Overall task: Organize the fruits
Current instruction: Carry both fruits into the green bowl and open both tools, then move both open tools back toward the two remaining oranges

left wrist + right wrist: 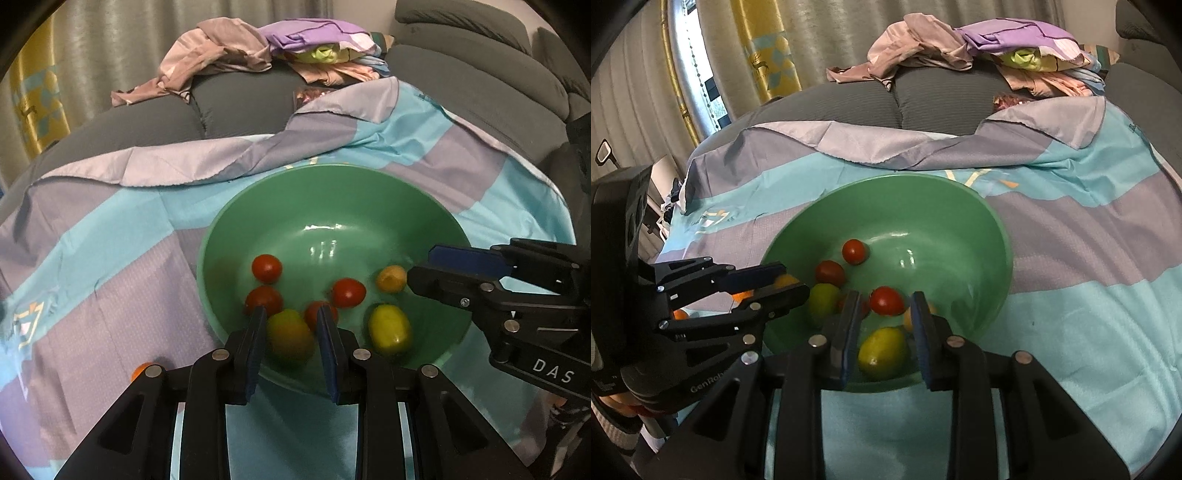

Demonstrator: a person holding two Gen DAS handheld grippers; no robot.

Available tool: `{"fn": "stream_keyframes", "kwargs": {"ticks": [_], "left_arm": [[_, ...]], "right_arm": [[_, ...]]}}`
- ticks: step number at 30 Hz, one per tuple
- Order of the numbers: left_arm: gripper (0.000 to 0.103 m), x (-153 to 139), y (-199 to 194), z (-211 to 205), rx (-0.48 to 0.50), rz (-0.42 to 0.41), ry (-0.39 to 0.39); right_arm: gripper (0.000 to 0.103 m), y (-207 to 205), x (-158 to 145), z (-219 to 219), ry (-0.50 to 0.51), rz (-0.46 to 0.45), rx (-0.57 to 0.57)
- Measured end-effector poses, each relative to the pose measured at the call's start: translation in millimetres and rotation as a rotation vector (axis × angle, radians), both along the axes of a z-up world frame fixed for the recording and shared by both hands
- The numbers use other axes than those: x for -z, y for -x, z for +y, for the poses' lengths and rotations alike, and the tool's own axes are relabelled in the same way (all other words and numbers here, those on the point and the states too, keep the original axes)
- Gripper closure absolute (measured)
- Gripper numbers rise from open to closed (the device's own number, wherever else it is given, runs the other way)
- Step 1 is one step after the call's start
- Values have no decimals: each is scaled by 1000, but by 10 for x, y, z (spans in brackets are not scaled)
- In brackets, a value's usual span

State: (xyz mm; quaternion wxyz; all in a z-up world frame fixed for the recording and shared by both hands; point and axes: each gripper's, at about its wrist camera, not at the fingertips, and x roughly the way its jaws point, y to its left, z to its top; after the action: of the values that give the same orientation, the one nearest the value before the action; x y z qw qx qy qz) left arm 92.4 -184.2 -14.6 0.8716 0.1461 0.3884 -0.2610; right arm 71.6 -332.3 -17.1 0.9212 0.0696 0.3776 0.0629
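Observation:
A green bowl (369, 192) sits on a blue and purple cloth and also shows in the right wrist view (960, 210). It holds several red tomatoes (266, 267), yellow-green fruits (389, 328) and a small orange-yellow fruit (390, 278). My left gripper (291, 325) is open over the bowl's near rim, with a blurred green-orange fruit (290, 336) between its fingers, loose. My right gripper (886, 325) is open over the bowl's near edge above a yellow-green fruit (882, 352). Each gripper shows in the other's view (424, 269) (790, 280).
An orange fruit (142, 369) lies on the cloth (110, 258) left of the bowl, and orange fruits (742, 294) show behind the left gripper. A pile of clothes (277, 48) lies on the grey sofa (240, 99) behind. Curtains (768, 48) hang at the back.

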Motion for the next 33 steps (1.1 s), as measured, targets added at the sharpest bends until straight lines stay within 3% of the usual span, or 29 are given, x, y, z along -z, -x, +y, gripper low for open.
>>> {"fn": "stream_keyframes", "kwargs": {"ticks": [9,18,20,22,33], "left_arm": [[53,-171,200,160,-40,-66,12],[51,-328,614,674,-158,-91,12],[50,-310,719,836,-192,-78,28],[41,-268,810,992,-231,-60,31],[41,-194,1127,1628,-404,-49,-7]], "right_arm": [[62,195,-151,25,-32,-36,3],[53,510,-263,233,-67,-43,-52],[47,569,-269,314,-75,-38,-72],[37,604,-259,377,-79,-28,-86],[37,739,-198,787,-79,26,-175]]}}
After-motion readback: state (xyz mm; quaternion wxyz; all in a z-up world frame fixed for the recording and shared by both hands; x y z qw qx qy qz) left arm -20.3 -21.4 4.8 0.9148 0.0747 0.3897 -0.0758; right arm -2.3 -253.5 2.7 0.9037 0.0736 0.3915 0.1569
